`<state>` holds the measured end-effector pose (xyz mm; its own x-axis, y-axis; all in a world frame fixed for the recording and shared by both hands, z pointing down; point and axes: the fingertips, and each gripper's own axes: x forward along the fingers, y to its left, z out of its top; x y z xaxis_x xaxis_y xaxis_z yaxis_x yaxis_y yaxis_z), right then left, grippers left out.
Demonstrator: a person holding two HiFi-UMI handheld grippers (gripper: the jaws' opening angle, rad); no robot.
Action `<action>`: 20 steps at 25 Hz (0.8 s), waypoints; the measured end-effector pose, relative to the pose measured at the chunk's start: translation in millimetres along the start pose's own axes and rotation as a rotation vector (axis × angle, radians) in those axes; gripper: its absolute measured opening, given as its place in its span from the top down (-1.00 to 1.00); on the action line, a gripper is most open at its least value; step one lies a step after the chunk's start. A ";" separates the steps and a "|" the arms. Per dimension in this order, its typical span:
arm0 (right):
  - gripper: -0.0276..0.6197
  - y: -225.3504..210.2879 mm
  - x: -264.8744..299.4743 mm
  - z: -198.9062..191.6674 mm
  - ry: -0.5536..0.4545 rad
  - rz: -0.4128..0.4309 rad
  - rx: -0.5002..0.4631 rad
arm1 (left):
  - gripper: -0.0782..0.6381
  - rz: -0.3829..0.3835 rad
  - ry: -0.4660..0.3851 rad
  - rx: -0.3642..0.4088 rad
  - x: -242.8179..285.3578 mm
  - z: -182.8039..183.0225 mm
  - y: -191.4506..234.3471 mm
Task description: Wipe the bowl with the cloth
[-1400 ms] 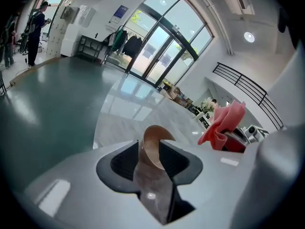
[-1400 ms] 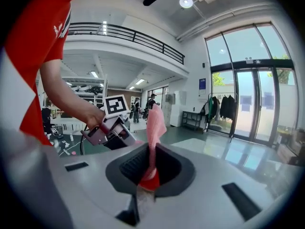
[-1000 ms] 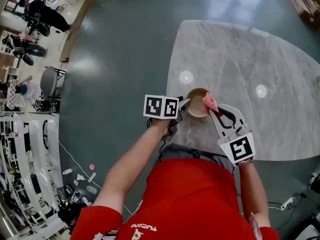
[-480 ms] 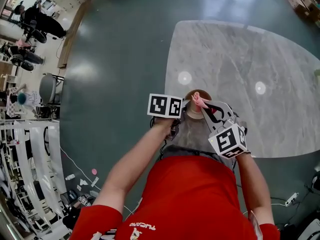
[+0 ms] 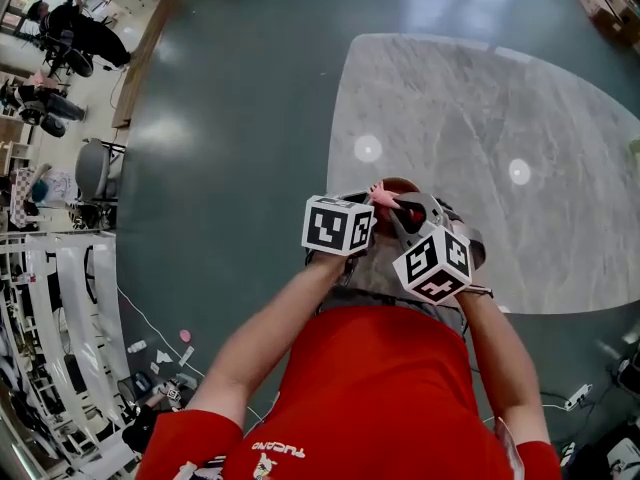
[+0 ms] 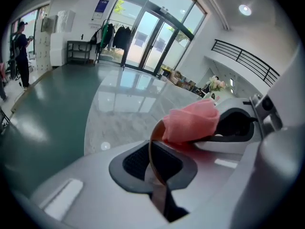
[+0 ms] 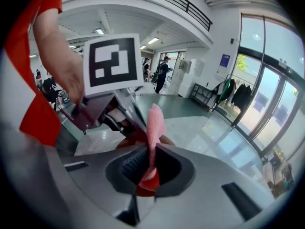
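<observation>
A small brown bowl stands near the front edge of the grey marble table, mostly hidden under both grippers. My left gripper reaches in from the left. Its jaws are closing and pinch the bowl's thin rim between the pads. My right gripper is shut on a pink cloth, whose bunched end lies on the bowl's top edge. In the right gripper view the cloth stands up between the pads, with the left gripper and a bit of bowl just behind it.
The table's curved edge runs just in front of the person's red shirt. Teal floor lies to the left. White racks, chairs and people stand at the far left.
The right gripper has swung left with the cloth, from the bowl's right side to over the bowl. The left gripper has edged right. Both marker cubes now sit close together and hide the bowl.
</observation>
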<state>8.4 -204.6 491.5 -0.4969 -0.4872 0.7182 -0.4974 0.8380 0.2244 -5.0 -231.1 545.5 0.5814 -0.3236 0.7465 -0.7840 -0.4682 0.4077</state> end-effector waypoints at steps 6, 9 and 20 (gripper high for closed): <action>0.85 -1.7 11.5 6.8 0.034 0.001 0.036 | 0.74 0.049 -0.050 0.088 -13.9 2.5 -4.5; 0.85 -11.6 15.5 4.7 0.083 -0.059 0.044 | 0.74 0.067 -0.057 0.103 -16.7 2.9 -0.8; 0.86 -22.9 5.1 -5.3 0.180 -0.126 0.043 | 0.73 0.124 -0.099 0.172 -26.2 7.2 0.3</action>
<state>21.0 -224.9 493.5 -0.2957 -0.5326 0.7931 -0.5795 0.7600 0.2943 -18.9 -228.7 522.3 0.5081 -0.4627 0.7265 -0.8071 -0.5502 0.2141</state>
